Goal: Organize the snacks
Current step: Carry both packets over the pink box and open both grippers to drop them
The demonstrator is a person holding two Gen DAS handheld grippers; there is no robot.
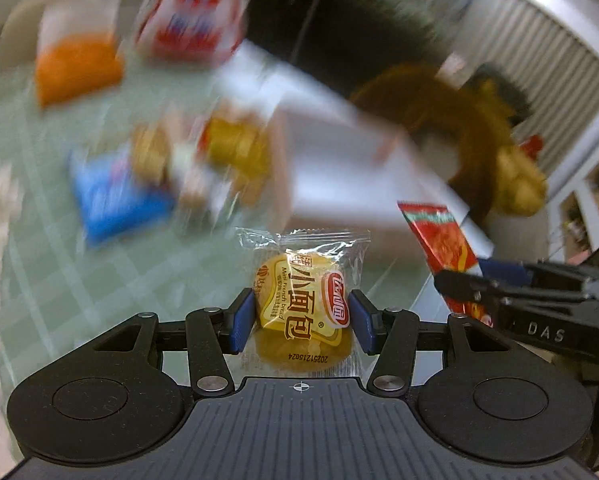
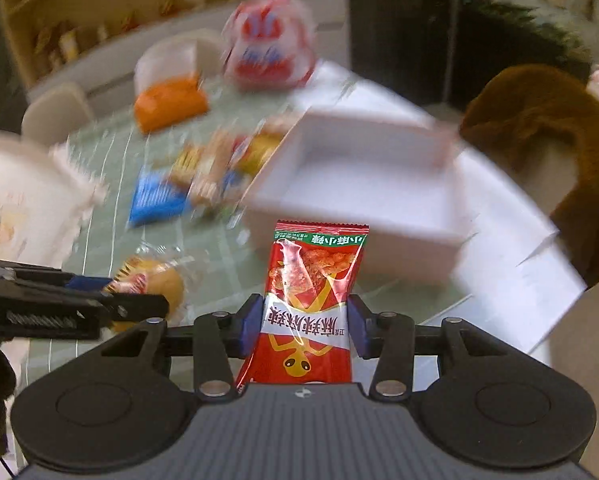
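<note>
The left gripper (image 1: 302,322) has its blue fingers (image 1: 243,320) clamped on a bun (image 1: 305,312) in a clear wrapper, held above the desk (image 1: 59,280). The right gripper (image 2: 305,326) grips a red packet (image 2: 311,300) standing upright between its fingers (image 2: 357,330). Each gripper shows at the edge of the other's view, so the two are side by side.

Just past the red packet sits an open white box (image 2: 363,184), nothing in the way between. Left of the box lies a blurred heap of snacks (image 2: 219,164), with a blue packet (image 2: 155,200) at its near edge. Farther back are an orange packet (image 2: 169,104) and a red-and-white bag (image 2: 269,52). A brown plush (image 2: 539,128) sits beyond the desk's right edge.
</note>
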